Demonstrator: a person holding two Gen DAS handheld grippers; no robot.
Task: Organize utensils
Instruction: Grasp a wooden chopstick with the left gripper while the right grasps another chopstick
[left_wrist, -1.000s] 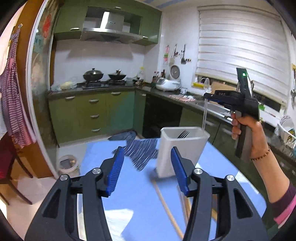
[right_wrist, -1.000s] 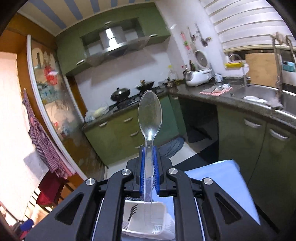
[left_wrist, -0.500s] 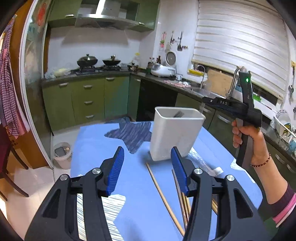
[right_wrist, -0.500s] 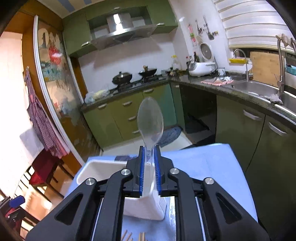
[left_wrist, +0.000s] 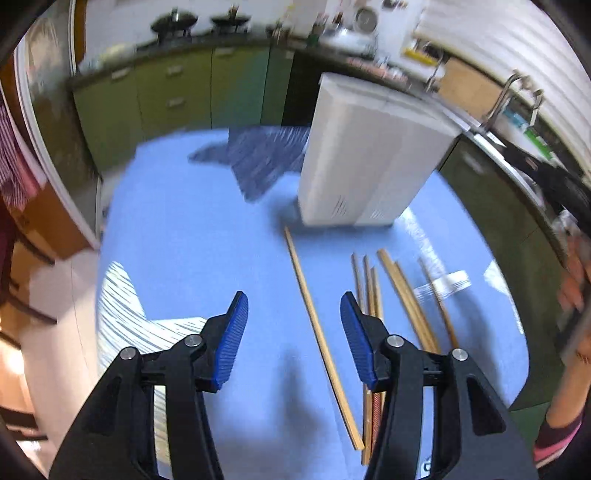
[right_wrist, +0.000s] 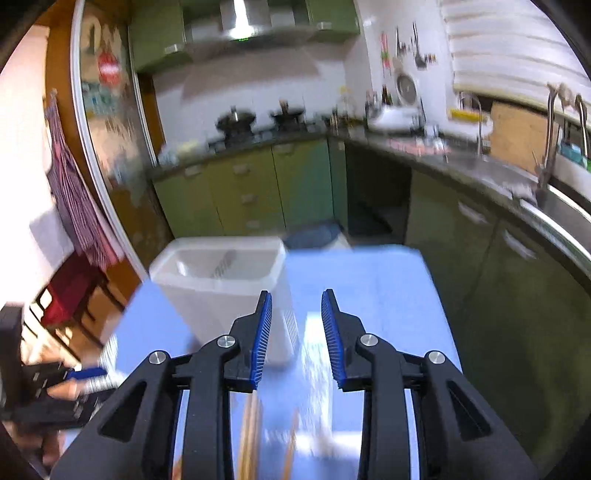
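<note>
As my left gripper (left_wrist: 293, 332) narrowed, empty, the lone chopstick (left_wrist: 319, 330) ran lengthwise between its jaws; my right gripper (right_wrist: 295, 338) spread empty.

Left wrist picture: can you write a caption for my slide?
Left gripper, fingers apart, above one wooden chopstick on the blue table, near a white utensil holder.

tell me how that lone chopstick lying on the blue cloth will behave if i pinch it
The lone chopstick looks thin, stiff and light, so it should lift easily. Lying flat on the blue cloth, it may roll or pivot unless pinched mid-length.
</note>
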